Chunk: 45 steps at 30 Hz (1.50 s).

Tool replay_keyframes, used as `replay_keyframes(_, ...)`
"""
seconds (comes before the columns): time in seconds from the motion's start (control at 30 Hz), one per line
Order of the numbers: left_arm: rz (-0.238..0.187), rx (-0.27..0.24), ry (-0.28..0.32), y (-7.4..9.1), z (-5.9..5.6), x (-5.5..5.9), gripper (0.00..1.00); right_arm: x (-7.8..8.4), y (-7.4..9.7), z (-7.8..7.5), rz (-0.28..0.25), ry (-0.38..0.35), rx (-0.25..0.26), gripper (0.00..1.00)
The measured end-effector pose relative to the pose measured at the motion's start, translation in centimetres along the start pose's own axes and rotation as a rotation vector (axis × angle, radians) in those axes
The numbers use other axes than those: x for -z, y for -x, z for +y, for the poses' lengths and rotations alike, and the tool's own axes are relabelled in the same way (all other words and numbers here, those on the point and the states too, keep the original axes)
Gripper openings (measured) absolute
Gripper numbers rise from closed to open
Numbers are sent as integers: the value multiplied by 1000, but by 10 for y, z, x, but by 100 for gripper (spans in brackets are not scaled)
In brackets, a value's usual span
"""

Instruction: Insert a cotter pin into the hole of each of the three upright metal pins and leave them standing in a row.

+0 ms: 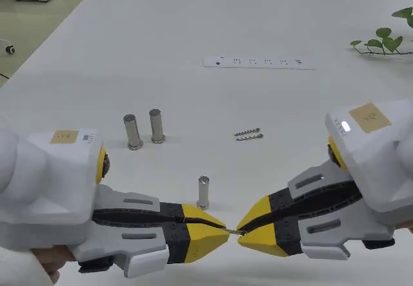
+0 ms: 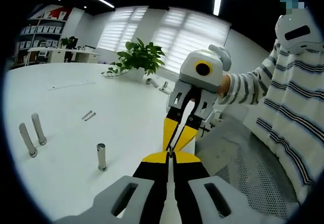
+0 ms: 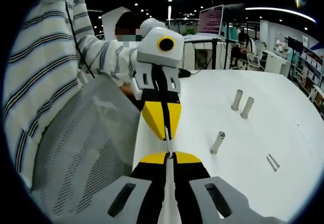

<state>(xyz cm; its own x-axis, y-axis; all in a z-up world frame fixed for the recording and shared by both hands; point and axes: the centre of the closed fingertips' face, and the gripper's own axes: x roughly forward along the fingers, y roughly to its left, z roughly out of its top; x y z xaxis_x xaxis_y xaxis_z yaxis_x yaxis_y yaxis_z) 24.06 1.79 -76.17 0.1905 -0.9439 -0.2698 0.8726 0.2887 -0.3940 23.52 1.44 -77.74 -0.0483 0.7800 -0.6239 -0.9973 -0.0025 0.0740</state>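
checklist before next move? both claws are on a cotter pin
1. Cotter pin spans tips of left claw and right claw: ok.
2. Both claws shut: ok.
3. Near pin and back pins upright: ok.
4. Three in a row: not ok, near pin stands apart in front.
5. Near pin's hole located: cannot tell.
6. Two spare cotter pins lying free: ok.

The left gripper (image 1: 223, 228) and right gripper (image 1: 240, 230) have white housings, black jaws, yellow tips and tan labels. The sleeve (image 2: 250, 88) at the right is white with dark stripes.
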Motion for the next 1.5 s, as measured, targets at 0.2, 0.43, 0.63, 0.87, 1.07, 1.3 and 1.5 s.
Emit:
replay_keyframes(0.2, -12, -2, 40, 0, 0, -1, 0, -1, 1, -2, 7, 26, 11, 6)
replay_keyframes(0.43, -8, 25, -37, -1, -8, 0, 0, 0, 3, 4, 5, 2, -29, 6)
replay_keyframes(0.63, -8, 49, -106, 1, -16, -4, 0, -1, 3, 11, -27, -83, -84, 6)
replay_keyframes(0.87, -8, 60, -123, 5, -17, -7, 0, -8, 5, 13, -84, -174, -123, 6)
replay_keyframes(1.07, -15, 90, -144, 8, -22, -10, 0, -14, 8, 18, -127, -273, -180, 7)
replay_keyframes(1.3, -9, 118, -197, 10, -28, -12, 0, -18, 11, 25, -158, -309, -230, 6)
replay_keyframes(1.5, -6, 128, -223, 13, -30, -14, 0, -24, 15, 28, -199, -342, -257, 5)
